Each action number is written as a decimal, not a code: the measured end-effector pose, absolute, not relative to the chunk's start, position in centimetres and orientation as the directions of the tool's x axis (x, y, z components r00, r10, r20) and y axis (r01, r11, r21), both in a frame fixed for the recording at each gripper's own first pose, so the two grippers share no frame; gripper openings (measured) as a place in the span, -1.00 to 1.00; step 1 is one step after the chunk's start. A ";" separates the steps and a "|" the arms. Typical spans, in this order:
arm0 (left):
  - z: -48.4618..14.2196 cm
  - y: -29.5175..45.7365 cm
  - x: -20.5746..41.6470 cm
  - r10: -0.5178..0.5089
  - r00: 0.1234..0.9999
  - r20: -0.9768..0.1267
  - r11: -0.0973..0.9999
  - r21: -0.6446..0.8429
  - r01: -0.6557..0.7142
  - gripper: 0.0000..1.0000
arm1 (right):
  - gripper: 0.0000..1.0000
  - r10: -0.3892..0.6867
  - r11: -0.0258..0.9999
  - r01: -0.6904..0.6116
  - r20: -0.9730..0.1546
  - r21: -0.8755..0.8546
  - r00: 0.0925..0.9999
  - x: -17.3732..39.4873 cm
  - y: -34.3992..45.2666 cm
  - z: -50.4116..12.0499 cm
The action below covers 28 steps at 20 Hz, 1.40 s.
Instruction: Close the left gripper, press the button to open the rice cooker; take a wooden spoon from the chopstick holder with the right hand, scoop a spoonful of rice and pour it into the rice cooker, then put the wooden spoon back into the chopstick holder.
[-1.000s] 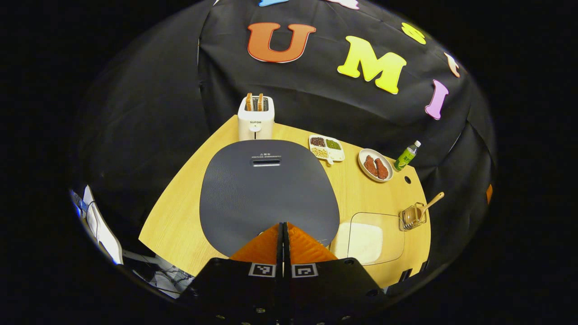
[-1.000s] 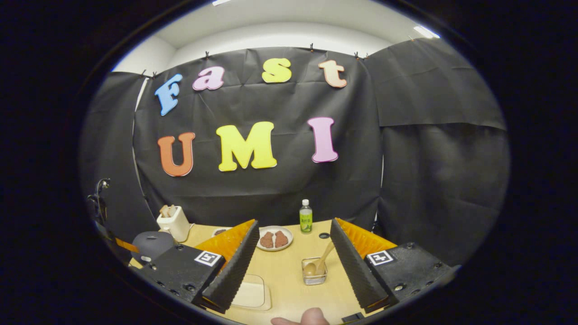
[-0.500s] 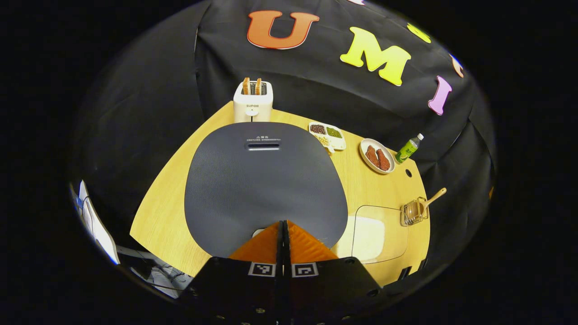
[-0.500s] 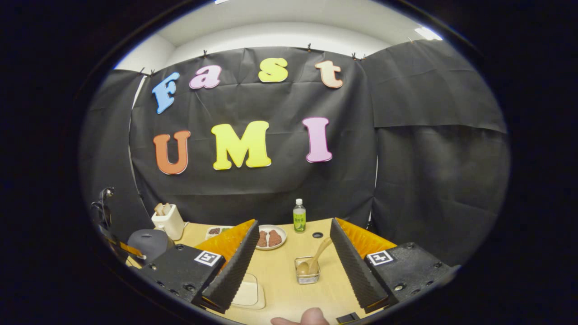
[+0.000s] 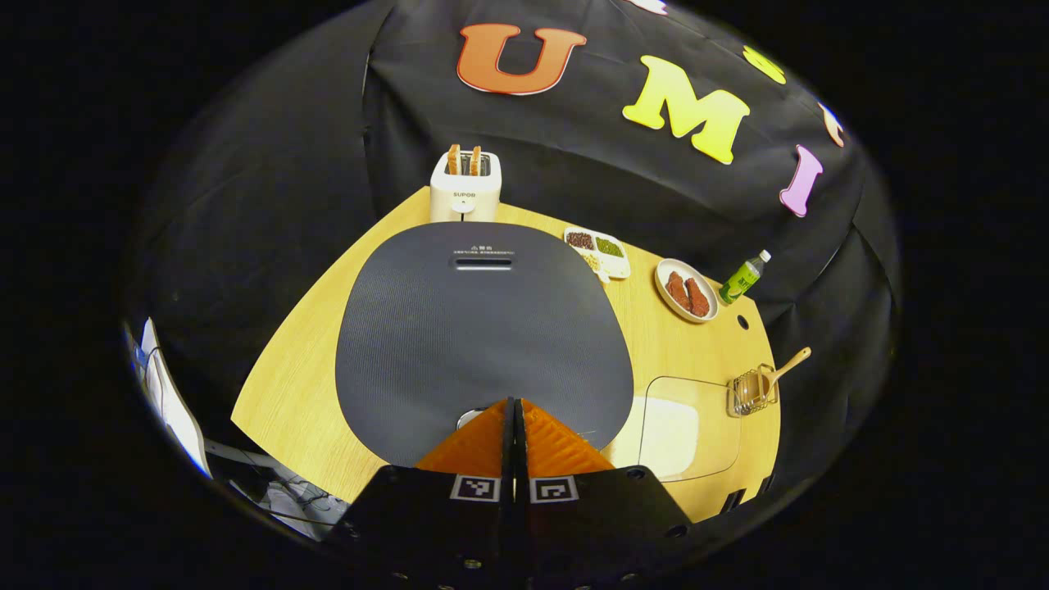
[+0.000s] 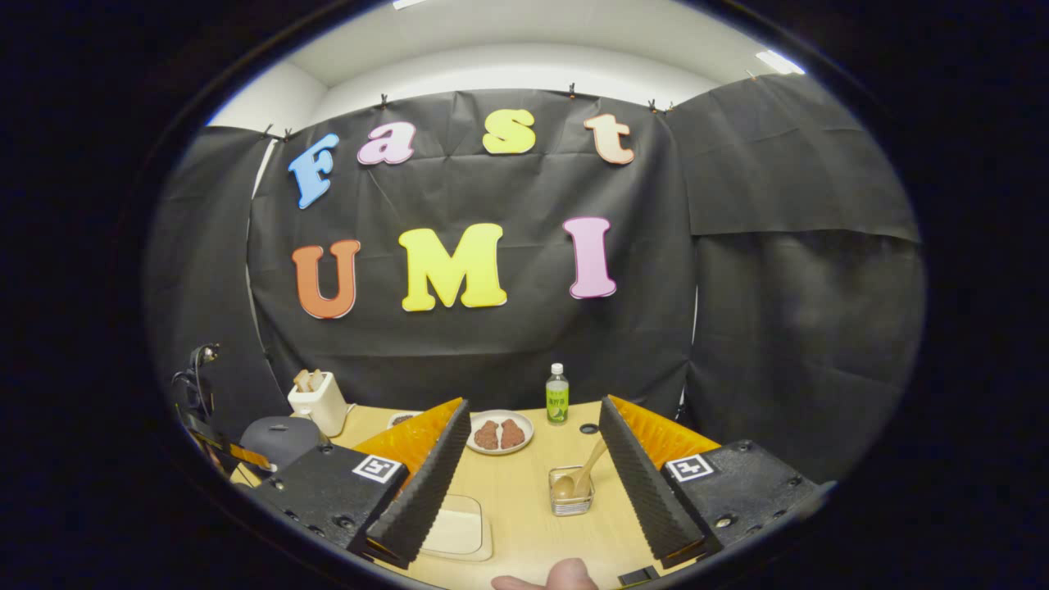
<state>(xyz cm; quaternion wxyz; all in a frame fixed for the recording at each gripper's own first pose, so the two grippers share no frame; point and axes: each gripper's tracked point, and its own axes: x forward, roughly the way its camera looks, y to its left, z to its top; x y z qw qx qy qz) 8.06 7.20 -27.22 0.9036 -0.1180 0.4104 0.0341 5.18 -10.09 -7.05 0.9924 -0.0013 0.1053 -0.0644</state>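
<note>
The dark grey rice cooker (image 5: 483, 328) has its lid down, seen from above in the left gripper view. My left gripper (image 5: 514, 403) is shut with nothing in it, its tips over the lid's near edge beside a small light button (image 5: 469, 417). A wooden spoon (image 5: 785, 366) leans in the wire chopstick holder (image 5: 747, 393) at the right. A clear tray of rice (image 5: 676, 428) lies near the front. In the right gripper view my right gripper (image 6: 533, 414) stands open above the table, the spoon (image 6: 583, 475) and the holder (image 6: 571, 494) between its fingers farther off. The cooker (image 6: 279, 438) sits at the left.
A white toaster (image 5: 465, 192) with bread stands behind the cooker. A divided dish of beans (image 5: 598, 250), a plate of meat (image 5: 687, 293) and a green bottle (image 5: 742, 280) line the back of the wooden table (image 5: 295, 385). A fingertip (image 6: 557, 575) shows at the bottom edge.
The left gripper has come lower and closer over the cooker lid, which looks larger now. The right gripper drifted slightly sideways and back, staying open.
</note>
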 end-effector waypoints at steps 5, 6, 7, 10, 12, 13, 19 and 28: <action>-21.1 8.1 10.1 0.020 0.797 -0.603 0.974 -0.167 -0.151 -1.00 | 1.00 -0.158 0.987 0.155 -0.170 -0.030 0.973 4.4 -11.6 -5.6; -19.5 8.2 10.6 0.032 0.822 -0.568 0.976 -0.160 -0.149 -1.00 | 1.00 -0.159 0.987 0.156 -0.162 -0.027 0.974 4.3 -11.7 -5.3; -17.9 8.5 11.1 0.043 0.847 -0.530 0.977 -0.154 -0.146 -1.00 | 1.00 -0.163 0.987 0.161 -0.155 -0.024 0.974 4.2 -11.8 -4.9; -13.2 9.7 12.7 0.090 0.915 -0.394 0.982 -0.117 -0.147 -0.98 | 1.00 -0.156 0.988 0.155 -0.148 -0.019 0.977 3.8 -11.6 -4.8; -10.3 9.9 13.1 0.102 0.945 -0.311 0.983 -0.114 -0.144 -0.98 | 1.00 -0.142 0.990 0.141 -0.139 -0.019 0.980 3.6 -11.0 -4.6; -8.9 9.6 12.9 0.100 0.956 -0.277 0.982 -0.128 -0.140 -0.98 | 1.00 -0.137 0.991 0.136 -0.132 -0.022 0.982 3.5 -10.8 -4.4; -6.0 7.7 10.8 0.069 0.980 -0.186 0.986 -0.139 -0.095 -0.94 | 1.00 -0.123 0.992 0.121 -0.144 -0.024 0.982 3.8 -10.7 -5.0; -2.9 6.7 7.4 0.057 0.995 -0.078 0.992 -0.108 -0.065 0.89 | 1.00 -0.090 0.996 0.090 -0.215 -0.007 0.972 4.3 -10.3 -8.0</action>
